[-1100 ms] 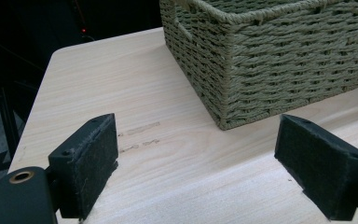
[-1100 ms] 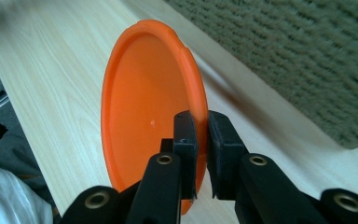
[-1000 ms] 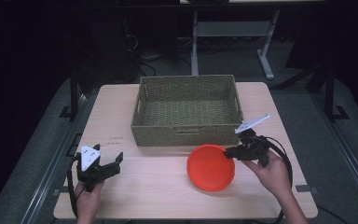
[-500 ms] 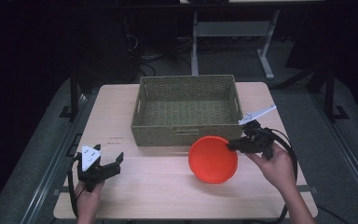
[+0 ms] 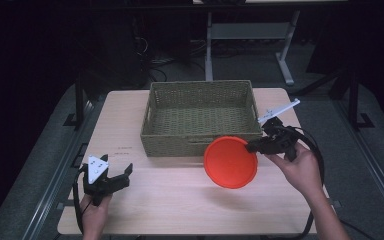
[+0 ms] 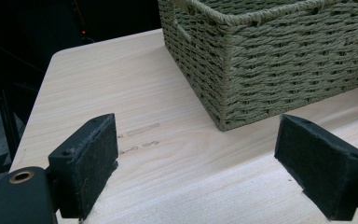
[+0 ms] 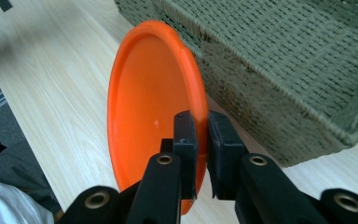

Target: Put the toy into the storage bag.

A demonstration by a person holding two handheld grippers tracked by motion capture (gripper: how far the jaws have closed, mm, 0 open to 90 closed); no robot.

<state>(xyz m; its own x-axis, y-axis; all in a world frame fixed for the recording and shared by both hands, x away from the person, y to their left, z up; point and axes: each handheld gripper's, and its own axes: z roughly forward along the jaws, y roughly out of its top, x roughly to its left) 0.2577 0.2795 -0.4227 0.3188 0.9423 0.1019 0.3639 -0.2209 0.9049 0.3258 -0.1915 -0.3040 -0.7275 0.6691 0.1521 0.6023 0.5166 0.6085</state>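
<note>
A: At the right edge of the table, what has the right claw got?

B: It is clenched on the rim of an orange plate. In the right gripper view the two black pads pinch that rim, and the plate stands tilted on edge, its hollow side facing away from the basket. The jaws cover the plate's lower rim there, so whether it touches the table cannot be told.

A: And from above?

B: The plate overlaps the near right corner of the woven basket, hiding part of its front wall. The hand sits behind the claw.

A: The other side?

B: The left claw rests released near the table's front left corner, well apart from the basket. In the left gripper view its pads stand wide, bare wood between them, the basket cut off by the top edge.

A: Beyond the table?

B: Dark floor, and a pale metal stand; the rest is hard to make out.
</note>
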